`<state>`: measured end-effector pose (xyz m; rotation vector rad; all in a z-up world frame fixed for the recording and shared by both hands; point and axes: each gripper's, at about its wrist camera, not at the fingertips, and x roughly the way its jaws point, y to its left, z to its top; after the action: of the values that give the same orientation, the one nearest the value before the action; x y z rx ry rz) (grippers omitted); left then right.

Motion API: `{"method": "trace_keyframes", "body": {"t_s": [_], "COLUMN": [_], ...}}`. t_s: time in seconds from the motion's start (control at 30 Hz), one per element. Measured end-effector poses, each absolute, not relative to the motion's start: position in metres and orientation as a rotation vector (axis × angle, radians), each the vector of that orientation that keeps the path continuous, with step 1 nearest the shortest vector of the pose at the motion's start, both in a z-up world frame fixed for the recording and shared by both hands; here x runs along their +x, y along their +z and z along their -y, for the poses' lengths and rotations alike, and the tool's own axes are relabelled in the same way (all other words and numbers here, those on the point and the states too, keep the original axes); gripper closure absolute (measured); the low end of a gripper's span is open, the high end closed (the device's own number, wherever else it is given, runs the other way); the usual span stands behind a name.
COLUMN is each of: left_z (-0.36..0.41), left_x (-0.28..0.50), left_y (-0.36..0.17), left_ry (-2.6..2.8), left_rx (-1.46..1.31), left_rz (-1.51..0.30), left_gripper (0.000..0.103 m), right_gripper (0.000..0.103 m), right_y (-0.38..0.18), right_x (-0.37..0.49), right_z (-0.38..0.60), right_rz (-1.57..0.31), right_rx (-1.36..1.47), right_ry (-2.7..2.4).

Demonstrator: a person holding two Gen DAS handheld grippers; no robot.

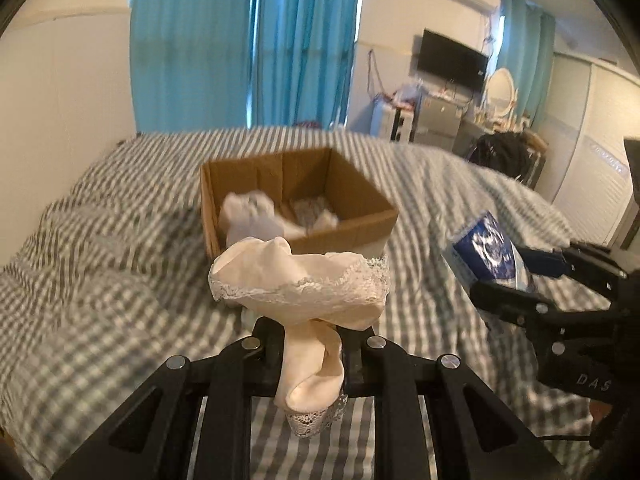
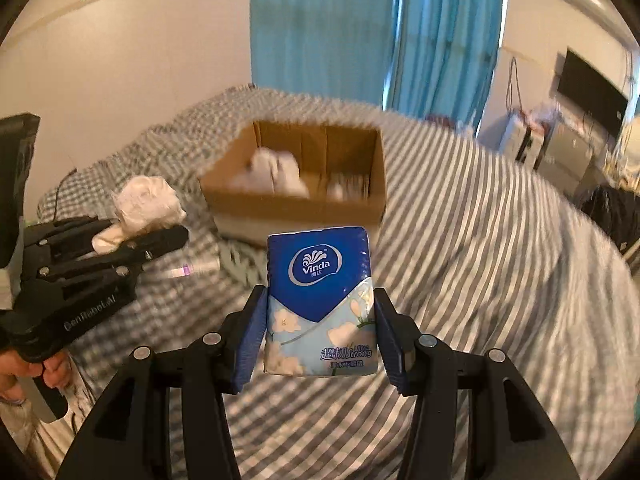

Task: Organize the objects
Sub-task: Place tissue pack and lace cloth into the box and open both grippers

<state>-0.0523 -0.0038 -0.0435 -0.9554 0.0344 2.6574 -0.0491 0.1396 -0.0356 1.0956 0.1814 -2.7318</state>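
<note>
My left gripper [image 1: 312, 332] is shut on a cream lace-trimmed garment [image 1: 300, 284] and holds it above the bed, just in front of an open cardboard box [image 1: 344, 232]. The garment also shows in the right wrist view [image 2: 144, 204], held by the left gripper [image 2: 160, 232]. My right gripper [image 2: 320, 312] is shut on a blue Vinda tissue pack [image 2: 320, 300], held upright in front of the box [image 2: 296, 204]. The pack also shows in the left wrist view [image 1: 488, 252]. The box holds white items [image 1: 252, 216] in two compartments.
The box sits on a bed with a grey-and-white striped cover [image 2: 480, 260]. A small white tube with a purple band [image 2: 188, 270] lies on the cover left of the box. Blue curtains [image 1: 248, 40] hang behind. A TV [image 1: 452, 60] and dresser stand at right.
</note>
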Motion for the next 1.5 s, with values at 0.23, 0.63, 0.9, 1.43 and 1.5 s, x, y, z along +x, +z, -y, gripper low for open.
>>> {"method": "trace_keyframes", "body": {"t_s": [0.23,0.63,0.9,1.43,1.5], "left_z": [0.006,0.000,-0.011,-0.020,-0.016], "left_x": [-0.094,-0.204,-0.258,-0.251,-0.237], "left_y": [-0.010,-0.003,-0.062,-0.081,-0.070], "left_ry": [2.676,2.702,2.644,2.617,2.629], "left_rx": [-0.883,-0.877,-1.023,-1.112,-1.103], "left_rz": [-0.010,-0.059,-0.114,-0.138,-0.123], "left_gripper": [0.085,0.085,0.085,0.031,0.031], "right_gripper": [0.052,0.052,0.052,0.028,0.028], "right_y": [0.023,0.025,-0.023,-0.041,-0.025], "right_x": [-0.092,-0.224,-0.302,-0.287,-0.277], "right_z": [-0.124,-0.124,-0.133,-0.143,-0.146], "right_rz": [-0.217,-0.162,-0.109,0.018,0.021], "right_rx": [0.915,0.918,1.024,1.018,1.003], "right_ry": [-2.755,-2.749,-2.715,-2.737,-2.749]}}
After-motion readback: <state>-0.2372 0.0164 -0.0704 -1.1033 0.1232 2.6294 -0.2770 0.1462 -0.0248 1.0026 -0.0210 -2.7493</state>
